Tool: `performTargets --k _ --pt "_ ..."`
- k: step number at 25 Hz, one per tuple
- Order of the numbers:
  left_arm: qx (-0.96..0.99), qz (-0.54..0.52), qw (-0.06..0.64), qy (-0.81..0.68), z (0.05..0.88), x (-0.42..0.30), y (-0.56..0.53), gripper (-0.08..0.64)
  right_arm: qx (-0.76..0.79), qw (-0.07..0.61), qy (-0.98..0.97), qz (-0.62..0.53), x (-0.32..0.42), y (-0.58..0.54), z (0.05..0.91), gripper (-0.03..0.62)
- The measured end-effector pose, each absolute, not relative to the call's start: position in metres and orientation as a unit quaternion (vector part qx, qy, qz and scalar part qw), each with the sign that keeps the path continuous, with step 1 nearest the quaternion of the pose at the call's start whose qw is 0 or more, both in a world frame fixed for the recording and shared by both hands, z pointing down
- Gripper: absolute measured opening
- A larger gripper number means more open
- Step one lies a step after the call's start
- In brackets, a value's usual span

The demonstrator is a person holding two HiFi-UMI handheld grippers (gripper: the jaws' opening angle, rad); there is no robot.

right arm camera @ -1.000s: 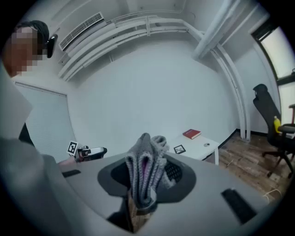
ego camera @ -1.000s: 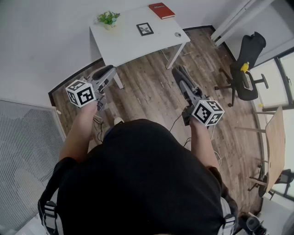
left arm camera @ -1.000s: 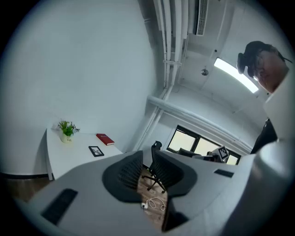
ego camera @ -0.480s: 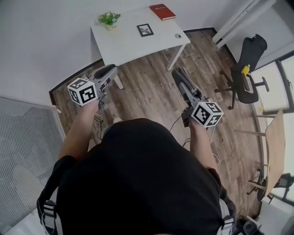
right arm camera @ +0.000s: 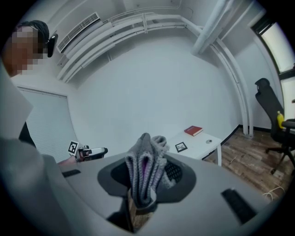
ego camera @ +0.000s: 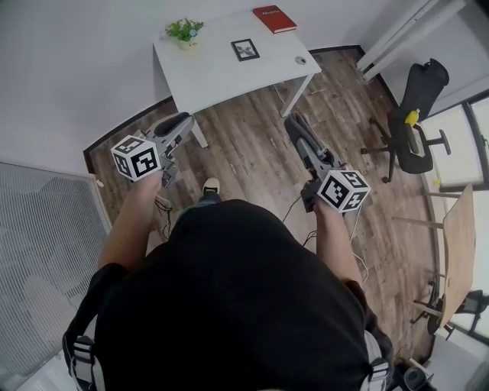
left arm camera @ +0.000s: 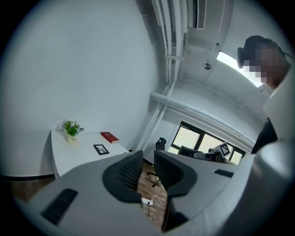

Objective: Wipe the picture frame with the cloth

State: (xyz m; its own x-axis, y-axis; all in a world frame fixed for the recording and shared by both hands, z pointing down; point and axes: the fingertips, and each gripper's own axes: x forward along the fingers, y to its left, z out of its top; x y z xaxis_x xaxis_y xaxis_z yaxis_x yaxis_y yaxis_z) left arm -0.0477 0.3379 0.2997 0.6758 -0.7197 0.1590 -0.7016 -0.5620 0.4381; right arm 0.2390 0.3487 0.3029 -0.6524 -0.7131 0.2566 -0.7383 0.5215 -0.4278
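**Approach with cloth loaded: picture frame ahead, out of reach**

**Nearest the operator.** The right hand-held gripper point(right arm camera: 146, 180) is clenched on a folded grey cloth point(right arm camera: 145, 161). The folds stand up above the jaws, and a purple inner layer shows between them. The left hand-held gripper point(left arm camera: 148, 165) carries nothing. Its jaws are drawn close, with only a narrow gap through which the wooden floor point(ego camera: 252, 145) is visible. In the head view, the left hand-held gripper point(ego camera: 182, 122) and the right hand-held gripper point(ego camera: 293, 122) are held out side by side over that floor, both pointing towards the worktop.

**Middle distance.** Bare floor separates both grippers from the white worktop point(ego camera: 210, 72). Neither gripper is over the worktop yet.

**Far.** The picture frame point(ego camera: 245, 50) lies flat on the worktop, towards its far side. A potted plant point(ego camera: 183, 32) stands to its left, a red book point(ego camera: 274, 17) lies beyond it to the right, and a small round object point(ego camera: 300, 59) sits near the right edge.

**Governing relation.** The frame lies straight ahead and well apart from both grippers, roughly between their two lines. From the right gripper view, the picture frame point(right arm camera: 181, 147) sits just right of the cloth. From the left gripper view, it point(left arm camera: 101, 149) sits left of the jaws. The right gripper appears marginally nearer, and it holds the cloth. The frame looks nearly square at this range, so its long axis cannot be determined.

**Assessment.** Wiping has not begun. The next move calls for carrying the cloth forward to the frame.
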Motion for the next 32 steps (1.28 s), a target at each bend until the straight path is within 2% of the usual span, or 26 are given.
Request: performTargets --k 22,32 --pt "0.893 -0.017 0.274 -0.357 0.337 -0.107 0.184 0.081 0.431 0.081 -0.855 0.278 0.153 0.251 0.326 0.103" --pt "0.907 0.000 0.252 -0.339 0.332 -0.128 0.122 0.081 0.452 0.079 -0.845 0.274 0.131 0.206 0.323 0.103"
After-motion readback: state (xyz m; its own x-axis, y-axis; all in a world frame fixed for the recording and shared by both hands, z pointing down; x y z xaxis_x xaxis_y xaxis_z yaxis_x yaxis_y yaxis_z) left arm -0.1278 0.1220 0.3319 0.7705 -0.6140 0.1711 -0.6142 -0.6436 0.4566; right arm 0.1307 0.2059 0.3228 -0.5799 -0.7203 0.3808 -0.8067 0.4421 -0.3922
